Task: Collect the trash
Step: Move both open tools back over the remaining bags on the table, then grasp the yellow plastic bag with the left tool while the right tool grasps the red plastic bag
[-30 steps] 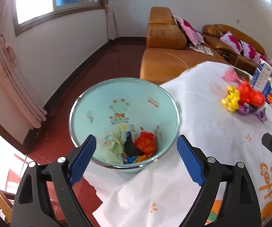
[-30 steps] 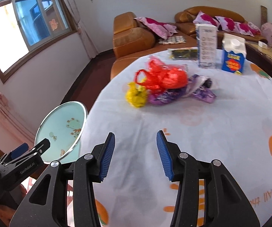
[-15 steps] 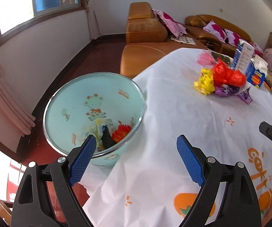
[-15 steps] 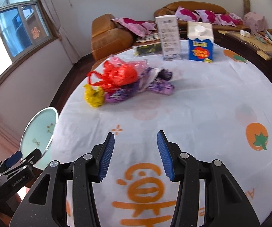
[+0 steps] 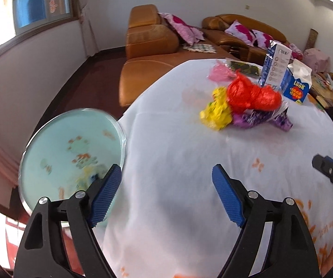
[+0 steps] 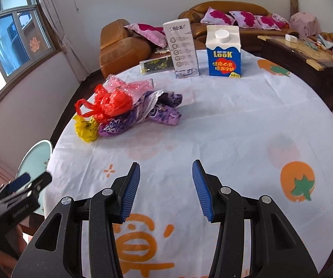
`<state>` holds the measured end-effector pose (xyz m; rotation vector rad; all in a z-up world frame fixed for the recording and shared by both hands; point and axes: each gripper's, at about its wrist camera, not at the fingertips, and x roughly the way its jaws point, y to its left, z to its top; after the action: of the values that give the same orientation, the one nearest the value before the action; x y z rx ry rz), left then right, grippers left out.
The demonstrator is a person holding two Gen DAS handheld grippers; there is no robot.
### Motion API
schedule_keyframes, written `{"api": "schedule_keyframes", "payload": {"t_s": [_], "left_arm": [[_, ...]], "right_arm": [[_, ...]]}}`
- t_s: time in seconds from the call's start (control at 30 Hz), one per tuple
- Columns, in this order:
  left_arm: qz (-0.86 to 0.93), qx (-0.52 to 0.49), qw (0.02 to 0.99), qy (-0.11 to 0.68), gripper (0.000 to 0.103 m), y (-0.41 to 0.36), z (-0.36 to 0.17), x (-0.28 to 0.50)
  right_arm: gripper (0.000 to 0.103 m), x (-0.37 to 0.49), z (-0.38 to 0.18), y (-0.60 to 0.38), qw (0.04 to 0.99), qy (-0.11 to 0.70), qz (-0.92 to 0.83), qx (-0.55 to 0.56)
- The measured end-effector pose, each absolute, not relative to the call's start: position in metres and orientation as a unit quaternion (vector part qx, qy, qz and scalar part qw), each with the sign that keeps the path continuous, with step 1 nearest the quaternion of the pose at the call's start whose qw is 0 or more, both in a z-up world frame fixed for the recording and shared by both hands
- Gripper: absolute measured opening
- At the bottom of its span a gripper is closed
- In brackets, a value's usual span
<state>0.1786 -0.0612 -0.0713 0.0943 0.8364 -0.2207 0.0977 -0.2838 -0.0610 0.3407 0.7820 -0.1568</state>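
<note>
Left wrist view: left gripper (image 5: 166, 191) is spread wide w/ nothing between the pads, hovering over the table (image 5: 178, 162) edge. Mint bin (image 5: 71, 153) sits just beside the table edge, lower left; it's motion-blurred, so contents read only as yellowish/dark smears, can't ID them. Trash pile is mid-table, well apart from the gripper: yellow wrapper (image 5: 216, 112), red plastic bag (image 5: 252, 95), purple wrapper (image 5: 259, 118), pink film (image 5: 219, 73) behind. All look thin, crinkly, very light; prob. slippery film that will crush, not break. Yellow wrapper is nearest, sits at the pile's edge; likely best pinched on a raised fold. Tip of the other tool is cut off at the right edge.

Right wrist view: right gripper (image 6: 166, 191) also parted, empty, above the cloth. Red plastic bag shows a knot + loop handles on its left, a good hold pt. Purple wrapper partly lies under the red bag, so extent unclear. Milk carton (image 6: 224, 53) and white box (image 6: 185, 48) stand upright behind; empty or full, can't tell. Dark flat packet (image 6: 157, 66) lies beside them, partly hidden by the box. The bin is mostly cut off by the table rim.
</note>
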Motion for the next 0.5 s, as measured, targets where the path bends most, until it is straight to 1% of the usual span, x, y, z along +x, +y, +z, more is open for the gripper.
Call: {"api": "schedule_keyframes", "payload": {"t_s": [0.17, 0.33, 0.37, 0.43, 0.5], "left_arm": [[-0.138, 0.055, 0.903, 0.404, 0.076, -0.096, -0.075, 0.211], [-0.149, 0.060, 0.894, 0.419, 0.071, -0.122, -0.084, 0.240], [-0.151, 0.056, 0.892, 0.422, 0.068, -0.124, -0.084, 0.245], [-0.153, 0.049, 0.891, 0.425, 0.064, -0.127, -0.086, 0.253], [-0.154, 0.049, 0.889, 0.429, 0.057, -0.129, -0.089, 0.260]], "right_arm": [[0.047, 0.102, -0.057, -0.296, 0.908, 0.377, -0.075, 0.166], [0.047, 0.106, -0.054, -0.303, 0.910, 0.376, -0.071, 0.163], [0.047, 0.108, -0.053, -0.305, 0.910, 0.376, -0.069, 0.162], [0.047, 0.112, -0.052, -0.306, 0.911, 0.376, -0.062, 0.160], [0.047, 0.117, -0.051, -0.304, 0.912, 0.376, -0.054, 0.158]]}}
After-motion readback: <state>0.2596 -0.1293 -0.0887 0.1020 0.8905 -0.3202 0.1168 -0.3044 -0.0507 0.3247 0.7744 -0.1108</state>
